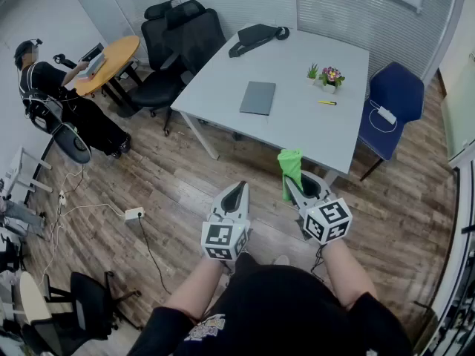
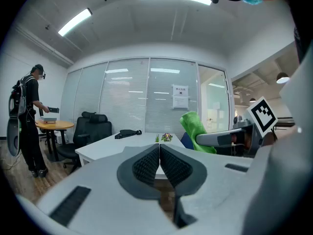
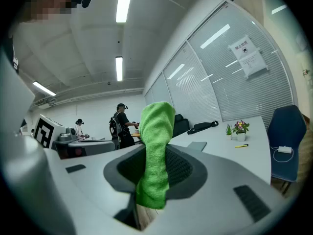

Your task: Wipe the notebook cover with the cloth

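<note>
A grey notebook [image 1: 257,98] lies flat on the white table [image 1: 223,73], well ahead of both grippers; it also shows as a thin grey slab [image 3: 196,146] in the right gripper view. My right gripper [image 1: 295,182] is shut on a green cloth [image 1: 290,169], which stands up between its jaws [image 3: 155,151] and hangs below them. My left gripper [image 1: 235,194] is shut with nothing in it, its pads [image 2: 146,166] pressed together. Both are held over the wooden floor, short of the table's near edge. The cloth [image 2: 196,131] shows at the right of the left gripper view.
On the table are a small potted plant [image 1: 331,76], a yellow pen [image 1: 327,103] and a black bag [image 1: 256,35]. A blue chair [image 1: 393,102] stands at the table's right, black office chairs [image 1: 174,43] at its left. A person [image 1: 56,95] stands by a round wooden table [image 1: 111,61]. Cables and a power strip [image 1: 133,213] lie on the floor.
</note>
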The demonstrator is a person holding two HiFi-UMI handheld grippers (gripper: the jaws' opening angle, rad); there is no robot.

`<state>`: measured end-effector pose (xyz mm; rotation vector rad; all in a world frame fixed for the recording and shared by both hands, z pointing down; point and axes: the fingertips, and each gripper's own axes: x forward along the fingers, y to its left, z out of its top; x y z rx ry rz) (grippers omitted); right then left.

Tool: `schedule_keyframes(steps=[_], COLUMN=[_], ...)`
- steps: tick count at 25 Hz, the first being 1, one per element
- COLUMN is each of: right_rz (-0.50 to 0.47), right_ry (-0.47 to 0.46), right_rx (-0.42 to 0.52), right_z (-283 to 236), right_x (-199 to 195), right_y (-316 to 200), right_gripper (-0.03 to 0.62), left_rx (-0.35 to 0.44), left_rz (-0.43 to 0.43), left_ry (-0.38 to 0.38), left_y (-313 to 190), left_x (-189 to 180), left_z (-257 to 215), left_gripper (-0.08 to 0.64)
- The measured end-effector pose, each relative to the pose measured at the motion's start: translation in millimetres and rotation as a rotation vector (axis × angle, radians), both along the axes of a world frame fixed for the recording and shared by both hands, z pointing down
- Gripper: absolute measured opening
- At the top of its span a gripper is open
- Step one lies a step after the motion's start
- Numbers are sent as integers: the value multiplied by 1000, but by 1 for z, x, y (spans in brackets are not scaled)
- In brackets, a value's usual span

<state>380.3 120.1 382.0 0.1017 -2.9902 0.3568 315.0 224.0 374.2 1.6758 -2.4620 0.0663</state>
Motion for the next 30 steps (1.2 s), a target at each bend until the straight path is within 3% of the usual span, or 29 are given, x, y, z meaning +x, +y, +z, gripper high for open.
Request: schedule_keyframes(steps=[17, 30], right_rz=[3, 61], right_ry=[3, 37], right_rx=[-41, -70], right_z=[5, 15], right_x=[-14, -65], right_y=[8, 0], right_gripper=[112, 112], left_rx=[-14, -37], left_rz=[-4, 68], left_ry=[18, 53], left_y=[12, 6], left_x=[-18, -70], left_z=[7, 25], left_gripper=[9, 172])
